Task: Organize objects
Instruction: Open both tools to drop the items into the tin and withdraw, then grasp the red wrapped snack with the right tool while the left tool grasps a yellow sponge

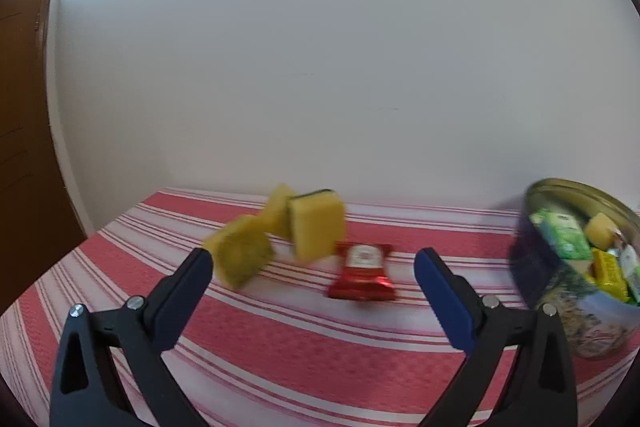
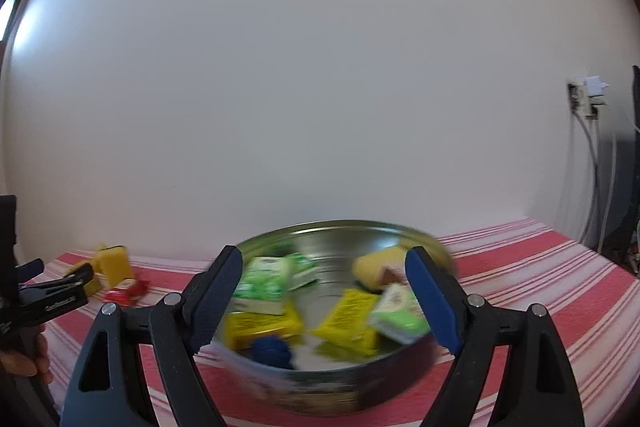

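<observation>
Three yellow sponges with dark green backs (image 1: 316, 227) lie huddled on the red and white striped cloth, and a red sachet (image 1: 362, 273) lies just right of them. My left gripper (image 1: 314, 259) is open and empty, a little short of the sponges and the sachet. A round metal tin (image 2: 340, 225) holds green boxes (image 2: 266, 279), yellow boxes (image 2: 352, 319), a sponge and a blue item. My right gripper (image 2: 324, 255) is open, with its fingers to either side of the tin's near wall. The tin is blurred and I see no grip on it.
The table backs onto a white wall. A brown door (image 1: 20, 147) stands at the left. On the right a wall socket with cables (image 2: 588, 99) hangs beside the table's end. The left gripper (image 2: 58, 270) and the hand holding it (image 2: 20, 359) show in the right wrist view.
</observation>
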